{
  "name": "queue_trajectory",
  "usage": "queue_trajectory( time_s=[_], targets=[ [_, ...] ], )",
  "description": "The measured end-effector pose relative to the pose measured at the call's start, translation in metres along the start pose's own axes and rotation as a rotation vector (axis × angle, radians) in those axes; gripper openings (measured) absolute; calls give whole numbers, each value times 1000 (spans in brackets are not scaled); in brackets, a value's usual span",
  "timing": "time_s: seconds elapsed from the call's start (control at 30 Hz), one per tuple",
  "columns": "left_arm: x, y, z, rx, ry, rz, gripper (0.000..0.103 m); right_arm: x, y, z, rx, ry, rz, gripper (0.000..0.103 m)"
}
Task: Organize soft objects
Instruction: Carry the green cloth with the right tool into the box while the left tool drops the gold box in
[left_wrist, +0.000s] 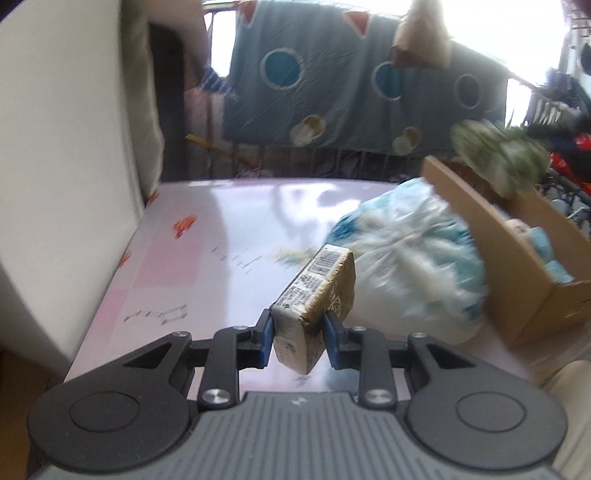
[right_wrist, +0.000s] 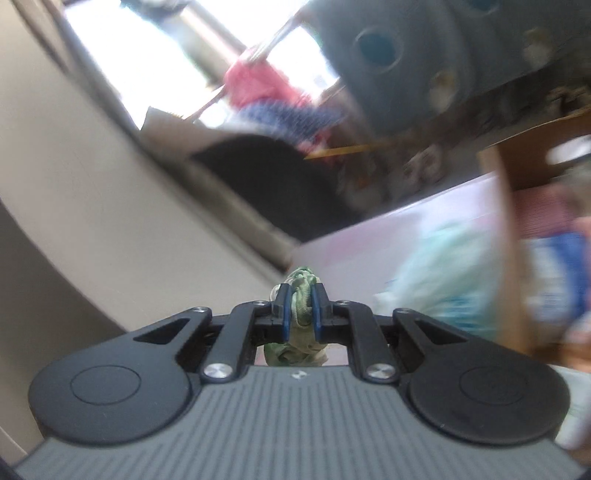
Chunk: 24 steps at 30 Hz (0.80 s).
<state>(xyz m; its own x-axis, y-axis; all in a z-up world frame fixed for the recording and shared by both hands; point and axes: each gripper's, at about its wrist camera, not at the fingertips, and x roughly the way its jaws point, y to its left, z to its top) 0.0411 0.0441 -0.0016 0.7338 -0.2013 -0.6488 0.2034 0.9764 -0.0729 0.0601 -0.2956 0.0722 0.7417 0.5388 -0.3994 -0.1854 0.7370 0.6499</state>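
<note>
My left gripper (left_wrist: 298, 328) is clamped on a tan, printed, brick-shaped soft packet (left_wrist: 314, 301), held above the glossy pale pink tabletop (left_wrist: 229, 229), which lies bare toward the white wall. To the right, a crinkly blue-and-white plastic bag (left_wrist: 410, 258) touches an open cardboard box (left_wrist: 517, 280). My right gripper (right_wrist: 300, 308) pinches a crumpled green cloth (right_wrist: 301, 306); that view is blurred, probably beside the box.
</note>
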Motion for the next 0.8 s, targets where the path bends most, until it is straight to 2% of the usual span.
queue_trajectory(
  time_s=[0.2, 0.27, 0.4, 0.5, 0.63, 0.8],
  targets=[
    [-12, -43, 31, 46, -44, -92, 29, -111, -66, -10, 80, -163, -131, 10],
    [-12, -63, 45, 67, -58, -138, 29, -134, -88, -17, 110, -196, -163, 10],
    [-1, -112, 78, 116, -35, -274, 29, -143, -127, -31, 168, -216, -209, 10],
    [20, -161, 102, 167, 53, -388, 30, -146, -146, -34, 184, -228, -237, 10],
    [68, -238, 123, 318, 216, -502, 30, -156, -161, -25, 178, -246, -264, 10],
    [138, -317, 126, 484, 442, -538, 30, -179, -177, -24, 173, -258, -294, 10]
  ],
)
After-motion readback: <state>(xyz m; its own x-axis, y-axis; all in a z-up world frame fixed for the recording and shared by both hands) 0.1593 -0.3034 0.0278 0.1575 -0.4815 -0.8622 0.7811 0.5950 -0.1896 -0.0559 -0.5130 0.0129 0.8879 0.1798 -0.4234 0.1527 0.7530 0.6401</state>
